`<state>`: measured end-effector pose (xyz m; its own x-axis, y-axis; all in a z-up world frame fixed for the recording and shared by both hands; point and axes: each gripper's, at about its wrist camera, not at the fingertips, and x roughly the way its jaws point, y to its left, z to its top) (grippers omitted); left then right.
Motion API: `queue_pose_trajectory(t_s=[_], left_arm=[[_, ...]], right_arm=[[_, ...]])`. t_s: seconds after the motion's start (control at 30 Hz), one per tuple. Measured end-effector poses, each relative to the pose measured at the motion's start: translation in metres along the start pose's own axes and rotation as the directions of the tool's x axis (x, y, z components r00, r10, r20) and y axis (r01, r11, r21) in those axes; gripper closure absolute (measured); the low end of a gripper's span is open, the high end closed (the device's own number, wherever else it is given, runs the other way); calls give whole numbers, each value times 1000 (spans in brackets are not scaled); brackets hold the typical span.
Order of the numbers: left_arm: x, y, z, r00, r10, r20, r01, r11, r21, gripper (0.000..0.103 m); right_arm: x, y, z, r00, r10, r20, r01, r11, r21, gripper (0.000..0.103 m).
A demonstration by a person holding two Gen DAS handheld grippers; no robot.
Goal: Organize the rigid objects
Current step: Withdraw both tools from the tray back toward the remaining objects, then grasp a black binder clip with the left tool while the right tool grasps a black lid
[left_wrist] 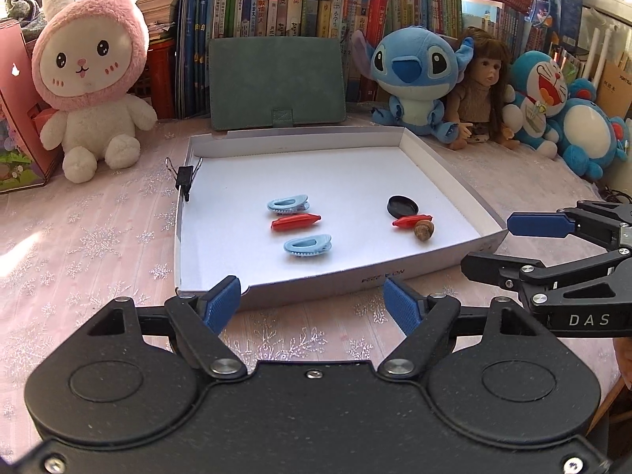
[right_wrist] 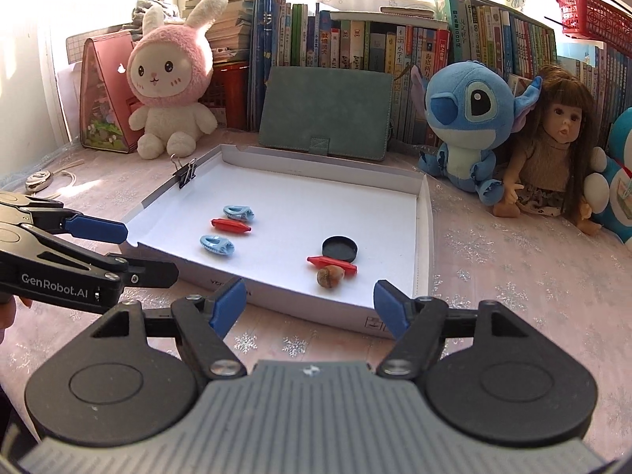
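Note:
A shallow white cardboard tray (left_wrist: 355,276) lies on the pink snowflake cloth. Inside it are two light blue clips (left_wrist: 287,203) (left_wrist: 308,245) with a red piece (left_wrist: 295,222) between them. To their right are a black round lid (left_wrist: 402,205), a second red piece (left_wrist: 409,221) and a brown shell (left_wrist: 424,231). A black binder clip (left_wrist: 184,177) grips the tray's left wall. My left gripper (left_wrist: 312,288) hovers open and empty just before the tray's near wall. My right gripper (right_wrist: 309,290) is likewise open and empty at the near right corner, and it also shows in the left wrist view (left_wrist: 491,245).
Along the back stand a pink rabbit plush (left_wrist: 91,79), a green case (left_wrist: 276,79), a blue plush (left_wrist: 414,75), a doll (left_wrist: 482,87) and a blue-and-white plush (left_wrist: 553,98) before rows of books. A pink house-shaped box (right_wrist: 104,94) sits far left.

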<state>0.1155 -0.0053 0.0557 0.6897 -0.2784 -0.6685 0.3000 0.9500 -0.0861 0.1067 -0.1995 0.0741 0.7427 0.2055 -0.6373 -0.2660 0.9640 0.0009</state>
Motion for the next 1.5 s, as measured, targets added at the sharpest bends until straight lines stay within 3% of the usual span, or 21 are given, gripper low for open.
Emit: queue_pose_trajectory(t_s=[0.23, 0.53, 0.73, 1.03, 1.23, 1.5], left_arm=[[-27, -3, -37, 1000, 4, 24, -4, 1000, 30, 25], [-49, 13, -74, 1000, -6, -18, 5, 1000, -28, 25], [-51, 15, -92, 999, -3, -53, 3, 1000, -10, 35], [-46, -8, -99, 1000, 20, -17, -18, 995, 96, 40], [-38, -16, -94, 1000, 4, -2, -4, 995, 96, 44], [-33, -20, -91, 1000, 12, 21, -15, 994, 104, 60]], right_arm=[[-20, 17, -32, 999, 44, -13, -45, 997, -69, 19], [-37, 28, -60, 997, 65, -36, -68, 992, -109, 17], [-41, 30, -74, 999, 32, -43, -37, 990, -134, 17], [-46, 30, -79, 999, 24, -28, -28, 991, -128, 17], [-47, 31, -80, 999, 19, -27, -22, 991, -130, 17], [-48, 35, -84, 999, 39, -28, -42, 991, -125, 17]])
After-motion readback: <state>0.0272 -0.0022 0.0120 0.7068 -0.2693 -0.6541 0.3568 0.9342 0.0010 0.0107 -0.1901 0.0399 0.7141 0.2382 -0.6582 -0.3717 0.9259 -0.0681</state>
